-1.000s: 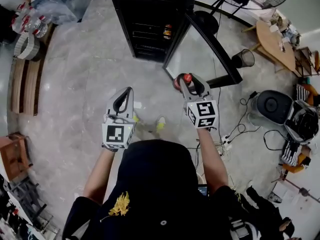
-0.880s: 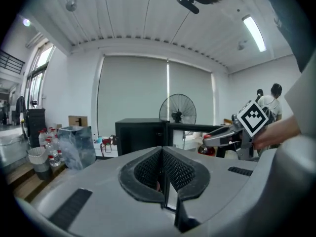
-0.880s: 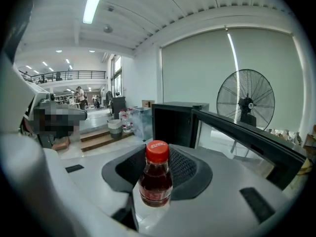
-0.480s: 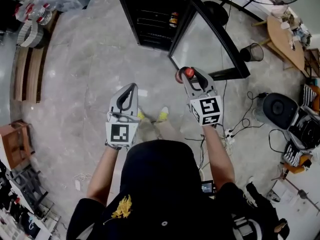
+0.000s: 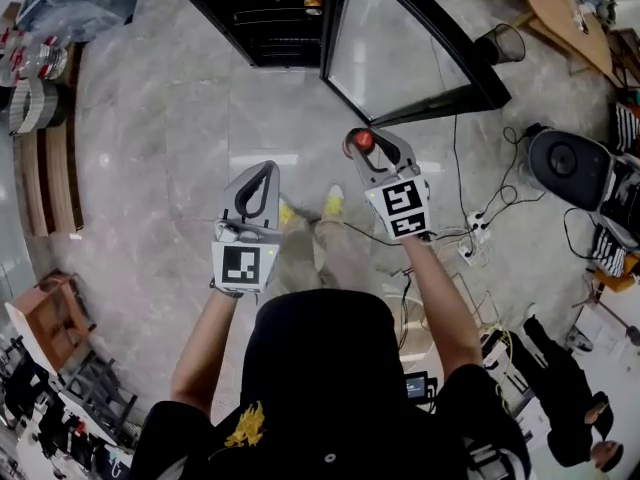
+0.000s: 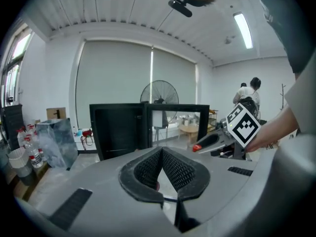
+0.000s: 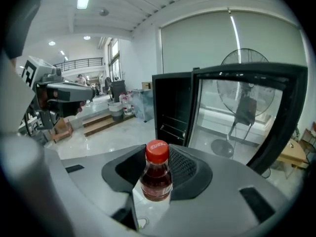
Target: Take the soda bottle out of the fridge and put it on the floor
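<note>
The soda bottle (image 7: 157,174), dark with a red cap, stands upright between my right gripper's (image 7: 158,158) jaws, which are shut on its neck. In the head view the bottle's cap (image 5: 362,140) shows at the tip of the right gripper (image 5: 376,148), above the grey floor in front of the black fridge (image 5: 265,18), whose glass door (image 5: 400,53) stands open. My left gripper (image 5: 262,171) is held to the bottle's left with its jaws shut and nothing between them. In the left gripper view the left gripper's (image 6: 162,152) pads meet at the tip.
A mesh bin (image 5: 500,40) and a wooden table (image 5: 560,8) are at the right of the door. Cables and a power strip (image 5: 470,250) lie on the floor at my right. A wooden bench (image 5: 40,178) and water bottles (image 5: 30,63) are at the left. My yellow shoes (image 5: 335,200) show between the grippers.
Both grippers have sunk toward the floor, the bottle still in the right one. The fridge has slid to the top edge of the head view.
</note>
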Demonstrator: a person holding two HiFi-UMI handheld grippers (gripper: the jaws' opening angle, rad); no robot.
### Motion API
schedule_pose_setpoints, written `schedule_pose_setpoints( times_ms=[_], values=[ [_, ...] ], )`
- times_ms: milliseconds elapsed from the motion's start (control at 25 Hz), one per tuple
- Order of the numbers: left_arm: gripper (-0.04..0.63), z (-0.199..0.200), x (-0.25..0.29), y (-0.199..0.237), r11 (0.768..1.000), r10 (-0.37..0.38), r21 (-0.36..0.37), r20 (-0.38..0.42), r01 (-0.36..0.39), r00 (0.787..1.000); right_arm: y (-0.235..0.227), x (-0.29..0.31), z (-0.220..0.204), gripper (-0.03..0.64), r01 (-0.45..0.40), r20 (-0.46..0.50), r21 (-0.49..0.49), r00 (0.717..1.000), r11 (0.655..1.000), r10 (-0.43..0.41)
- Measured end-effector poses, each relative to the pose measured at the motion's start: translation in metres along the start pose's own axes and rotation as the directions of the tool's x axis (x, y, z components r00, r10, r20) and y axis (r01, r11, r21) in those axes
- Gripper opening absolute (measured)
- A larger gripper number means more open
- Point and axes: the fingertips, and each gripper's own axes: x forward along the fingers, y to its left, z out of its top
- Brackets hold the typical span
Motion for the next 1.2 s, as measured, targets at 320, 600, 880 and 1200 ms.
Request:
schedule_pose_setpoints(
  times_ms=[320,600,880,1200],
  values=[
    [0.018,-0.055,0.039,-0.016,1.000,-0.011,-0.021,-0.020,0.010,1.000,0.001,0.052,-0.122,0.126,-0.048,-0.173,0.007,0.984,0.999,0.049],
    [0.018,-0.138,0.047,0.015,0.994,-0.020,0.106,-0.109,0.032,0.994,0.020,0.149,-0.222,0.123,-0.080,-0.290,0.017,0.954,0.997,0.081],
    [0.018,-0.235,0.059,0.042,0.996,0.047,-0.066,-0.176,-0.059,0.983,0.020,0.246,-0.344,0.121,-0.071,-0.426,0.032,0.901,0.997,0.078],
    [0.018,-0.335,0.077,0.052,0.976,0.104,-0.168,-0.214,-0.141,0.971,0.019,0.338,-0.508,0.121,-0.085,-0.574,0.015,0.815,0.996,0.078]
  ],
)
